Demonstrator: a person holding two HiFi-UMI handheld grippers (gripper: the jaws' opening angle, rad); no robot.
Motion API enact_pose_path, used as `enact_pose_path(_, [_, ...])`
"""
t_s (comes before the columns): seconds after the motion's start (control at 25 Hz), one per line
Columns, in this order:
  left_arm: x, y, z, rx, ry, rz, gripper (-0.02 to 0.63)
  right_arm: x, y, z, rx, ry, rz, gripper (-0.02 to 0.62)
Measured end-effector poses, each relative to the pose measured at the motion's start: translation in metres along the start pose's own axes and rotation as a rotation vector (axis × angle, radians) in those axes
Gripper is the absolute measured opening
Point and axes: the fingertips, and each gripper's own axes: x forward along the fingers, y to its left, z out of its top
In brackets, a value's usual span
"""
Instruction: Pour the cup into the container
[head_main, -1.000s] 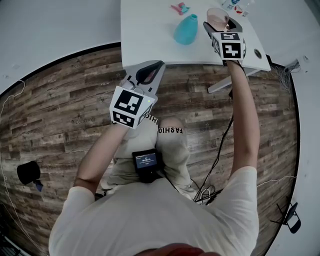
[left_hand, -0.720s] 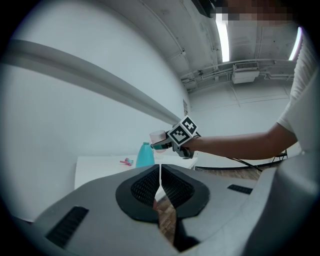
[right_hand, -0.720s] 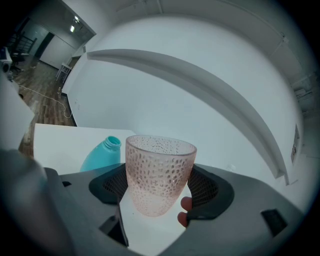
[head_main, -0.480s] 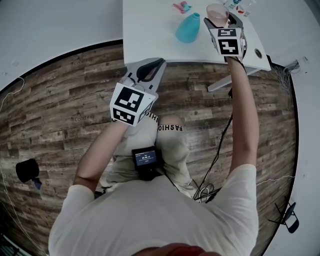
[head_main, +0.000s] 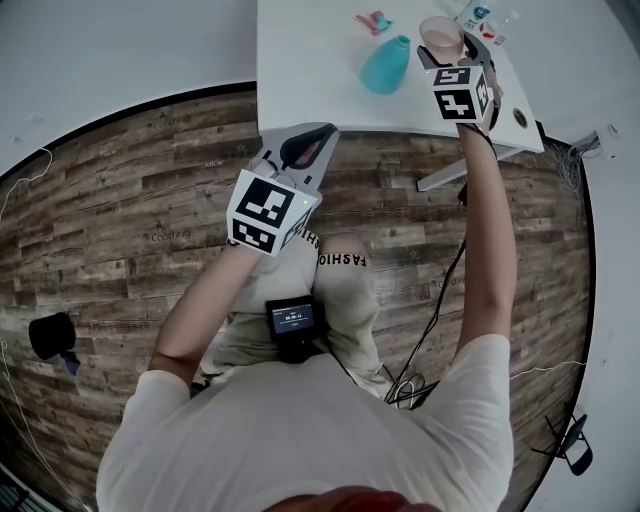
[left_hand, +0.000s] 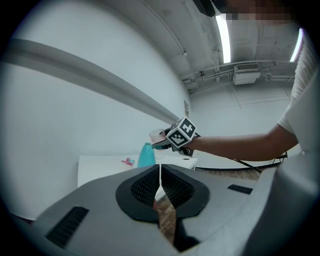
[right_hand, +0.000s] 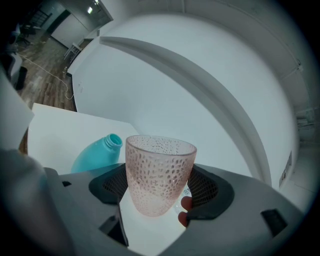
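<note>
Right gripper (head_main: 447, 52) clamped on upright pink dimpled translucent cup (right_hand: 160, 170), just beside teal plastic bottle (head_main: 386, 65) lying on white table (head_main: 310, 70). Left gripper (left_hand: 160, 182) jaws together, empty, well apart from bottle.

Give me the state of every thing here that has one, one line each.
pink cup: upright, clamped between the jaws of the right gripper.
teal bottle: standing on the table, uncapped, mouth open.
right gripper: shut on the pink cup.
left gripper: jaws together, holding nothing.
</note>
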Motion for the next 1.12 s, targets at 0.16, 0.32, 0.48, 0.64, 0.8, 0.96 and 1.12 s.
enact_pose_path(0.16, [-0.001,0.000,0.001,-0.002,-0.003,0.002,0.014,0.000,0.003,0.000,-0.047,0.015,-0.016,0.370])
enact_pose_path(0.32, [-0.002,-0.002,0.000,-0.004,-0.004,-0.001,0.014,0.001,0.003,0.001,-0.087,0.027,-0.032,0.370])
enact_pose_path(0.48, [-0.004,0.000,-0.001,-0.012,-0.005,0.003,0.014,0.001,0.000,0.003,-0.133,0.036,-0.054,0.370])
enact_pose_path(0.64, [-0.007,0.001,0.000,-0.014,-0.006,0.005,0.014,0.000,-0.002,0.007,-0.182,0.042,-0.074,0.370])
enact_pose_path(0.8, [-0.009,0.000,-0.001,-0.012,-0.008,0.005,0.014,-0.001,-0.001,0.007,-0.233,0.062,-0.087,0.370])
enact_pose_path(0.96, [-0.014,0.001,-0.002,-0.015,-0.009,0.009,0.014,-0.001,0.001,0.009,-0.251,0.078,-0.088,0.370])
enact_pose_path(1.12, [-0.017,0.004,-0.002,-0.016,-0.007,0.014,0.014,0.001,0.000,0.011,-0.281,0.090,-0.100,0.370])
